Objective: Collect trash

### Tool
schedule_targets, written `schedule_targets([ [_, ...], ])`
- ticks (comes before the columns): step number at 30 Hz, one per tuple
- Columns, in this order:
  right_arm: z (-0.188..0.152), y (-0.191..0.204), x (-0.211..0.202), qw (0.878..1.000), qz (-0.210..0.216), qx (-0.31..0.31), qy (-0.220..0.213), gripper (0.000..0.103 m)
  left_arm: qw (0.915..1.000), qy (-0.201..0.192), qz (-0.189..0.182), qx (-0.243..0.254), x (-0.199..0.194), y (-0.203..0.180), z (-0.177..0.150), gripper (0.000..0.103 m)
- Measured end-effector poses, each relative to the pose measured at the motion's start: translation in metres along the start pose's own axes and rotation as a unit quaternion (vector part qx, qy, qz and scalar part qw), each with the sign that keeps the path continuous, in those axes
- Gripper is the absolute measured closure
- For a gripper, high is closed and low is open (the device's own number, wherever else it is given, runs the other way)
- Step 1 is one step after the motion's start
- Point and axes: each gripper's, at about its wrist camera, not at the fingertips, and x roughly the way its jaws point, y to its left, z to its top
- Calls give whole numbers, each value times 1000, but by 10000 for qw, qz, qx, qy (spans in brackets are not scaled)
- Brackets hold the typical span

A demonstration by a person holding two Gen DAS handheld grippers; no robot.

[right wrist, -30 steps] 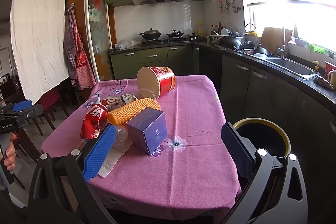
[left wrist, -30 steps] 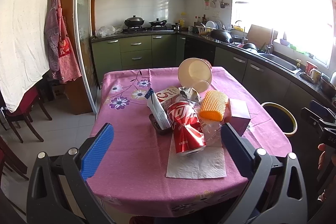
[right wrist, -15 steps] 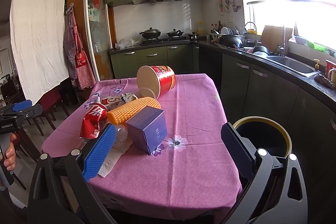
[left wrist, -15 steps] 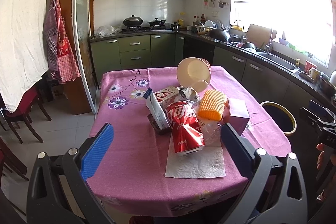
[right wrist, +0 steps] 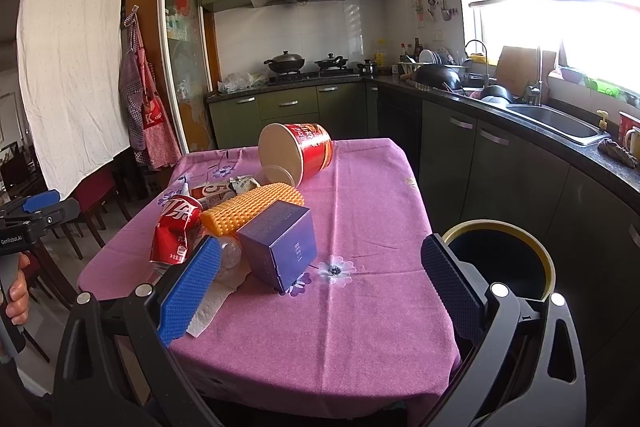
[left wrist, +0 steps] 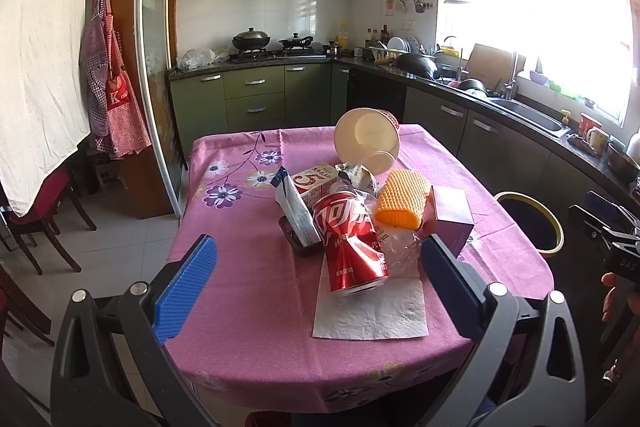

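None of the trash has gone into the bin (right wrist: 502,259) as far as I can see: the crushed red can (left wrist: 352,247), orange mesh sleeve (left wrist: 402,201), purple box (right wrist: 280,247), milk carton (left wrist: 316,183), tipped paper tub (right wrist: 298,153) and napkin (left wrist: 370,311) all lie clustered on the pink tablecloth (right wrist: 360,207), so I judge the whole job is left. My left gripper (left wrist: 318,285) is spread wide, empty, facing the can from short of the table edge. My right gripper (right wrist: 320,285) is equally spread, holding and touching nothing, with the bin just beside its right finger.
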Motion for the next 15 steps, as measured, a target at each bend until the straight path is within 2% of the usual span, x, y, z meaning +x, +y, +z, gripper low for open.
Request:
schedule_targets([
  [15, -1, -1, 1, 10000, 6, 24, 14, 4, 10000, 17, -20, 47, 1, -3, 1, 6],
])
